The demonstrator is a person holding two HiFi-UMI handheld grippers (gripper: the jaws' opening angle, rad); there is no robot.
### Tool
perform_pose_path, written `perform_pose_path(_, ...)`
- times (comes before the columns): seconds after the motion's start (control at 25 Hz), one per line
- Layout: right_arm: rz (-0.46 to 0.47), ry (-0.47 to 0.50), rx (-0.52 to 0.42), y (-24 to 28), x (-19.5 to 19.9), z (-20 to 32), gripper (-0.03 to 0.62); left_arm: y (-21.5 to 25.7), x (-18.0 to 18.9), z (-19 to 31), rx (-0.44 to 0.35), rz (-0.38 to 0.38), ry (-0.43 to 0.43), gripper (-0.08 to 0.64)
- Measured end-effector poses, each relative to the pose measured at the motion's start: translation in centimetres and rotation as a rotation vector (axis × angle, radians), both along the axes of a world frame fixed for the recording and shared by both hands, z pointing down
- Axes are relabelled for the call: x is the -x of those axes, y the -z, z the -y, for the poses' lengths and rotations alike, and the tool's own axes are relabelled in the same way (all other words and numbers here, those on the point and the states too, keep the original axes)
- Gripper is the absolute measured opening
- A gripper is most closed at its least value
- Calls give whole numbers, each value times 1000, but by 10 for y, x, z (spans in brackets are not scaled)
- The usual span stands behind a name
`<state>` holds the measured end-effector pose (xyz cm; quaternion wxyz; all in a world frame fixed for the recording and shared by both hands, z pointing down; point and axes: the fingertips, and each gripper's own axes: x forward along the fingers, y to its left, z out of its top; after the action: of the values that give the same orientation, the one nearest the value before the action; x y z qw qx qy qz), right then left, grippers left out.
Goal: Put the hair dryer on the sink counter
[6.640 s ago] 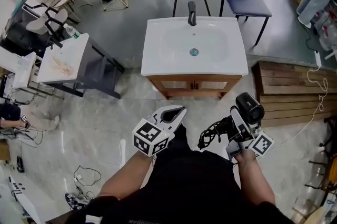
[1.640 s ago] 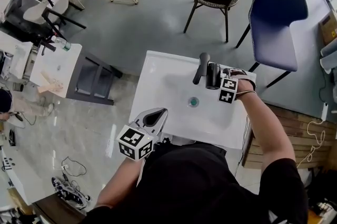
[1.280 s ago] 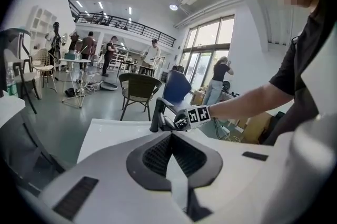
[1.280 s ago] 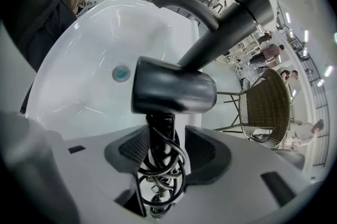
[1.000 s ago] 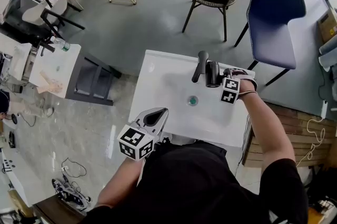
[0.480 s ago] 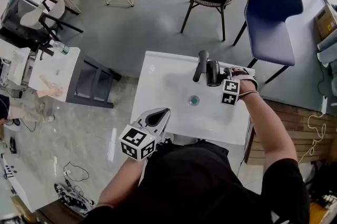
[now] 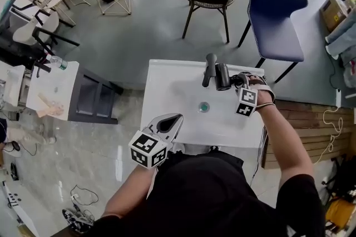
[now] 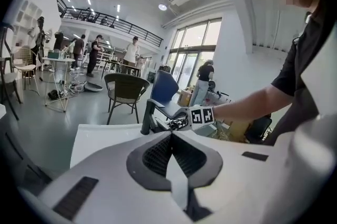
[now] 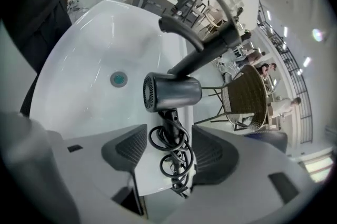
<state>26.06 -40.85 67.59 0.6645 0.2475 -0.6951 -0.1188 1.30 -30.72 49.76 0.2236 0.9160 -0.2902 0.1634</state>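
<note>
- The hair dryer (image 9: 171, 92) lies on the sink surface (image 7: 162, 75) at its rear right corner, just beside the faucet (image 7: 209, 68); its barrel lies crosswise, and its handle and coiled cord (image 9: 174, 161) trail back toward the person along the white ledge
- The right claw (image 9: 168, 133) is released; its jaws have just been opening and stand wide, with the handle and cord between them but neither pad pressing on either
- The left claw (image 8: 171, 136) is clenched on nothing, pads together; it hangs near the front edge of the surface, well apart from the dryer
- Judged from this, the placing itself looks done; what is left is drawing the right claw clear without dragging the cord
- Edges: the dryer sits on a narrow ledge between the basin (image 7: 192, 98) and the right edge; the back edge is close behind the barrel; a nudge sideways could roll it into the basin or off the corner
- The faucet stands just to the left of the barrel, so a leftward exit looks cramped
- Open room lies upward and back toward the person's body; nothing stands there, and the jaws look wide enough to lift past the cord loops
- The cord loops sit close to the right pad, so a straight lift seems safer than a sweep
</note>
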Motion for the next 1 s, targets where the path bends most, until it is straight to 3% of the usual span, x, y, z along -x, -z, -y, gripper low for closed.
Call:
perform_pose_path(0.24, 249, -253, -65, 49, 19, -31, 238, 3, 1, 0, -16, -15, -93, 0)
perform_pose_path(0.4, 542, -499, -105, 82, 37, -60, 233, 1, 1, -1, -17, -24, -157, 0)
perform_pose_path(0.48, 692, -589, -143, 99, 50, -75, 195, -1, 3, -2, -14, -26, -194, 0)
perform_pose_path(0.64, 904, -717, -210, 123, 78, -108, 60, -6, 8, -10, -10, -24, -259, 0)
perform_pose_path(0.72, 1043, -773, -220, 134, 97, -126, 27, -8, 10, -16, -11, -24, -289, 0)
perform_pose_path(0.88, 1358, -869, -187, 147, 127, -156, 5, -13, 9, -31, -10, -18, -359, 0)
perform_pose_path(1.0, 1443, -916, -172, 147, 141, -171, 3, -15, 9, -40, -5, -7, -396, 0)
